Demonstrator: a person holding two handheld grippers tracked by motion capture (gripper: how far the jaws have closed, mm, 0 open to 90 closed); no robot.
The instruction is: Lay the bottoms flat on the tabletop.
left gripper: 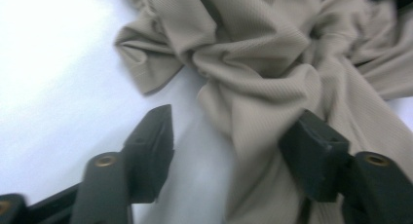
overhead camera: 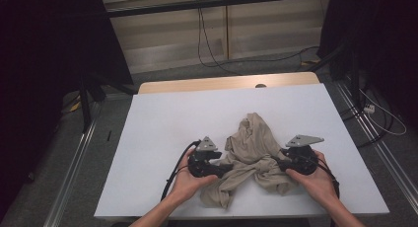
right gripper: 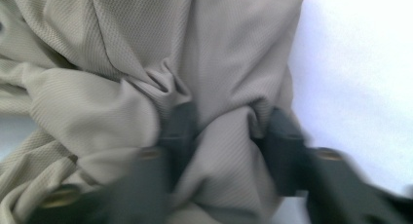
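Cloth (overhead camera: 254, 155), beige, lying crumpled on white table (overhead camera: 162, 123), near front edge. Left tongs (left gripper: 234, 141) standing wide w/ one fold between, not pinching. Right tongs (right gripper: 226, 131) pressing into bunched fold, gripping cloth.

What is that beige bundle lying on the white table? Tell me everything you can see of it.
The beige cloth is a soft, finely ribbed knit, perhaps a garment, crumpled into a twisted heap on the white table near its front edge. One fold stands up as a peak; other parts trail toward the person. The left gripper has open jaws straddling one fold, one jaw on the fabric. The right gripper has a bunched fold between its jaws.
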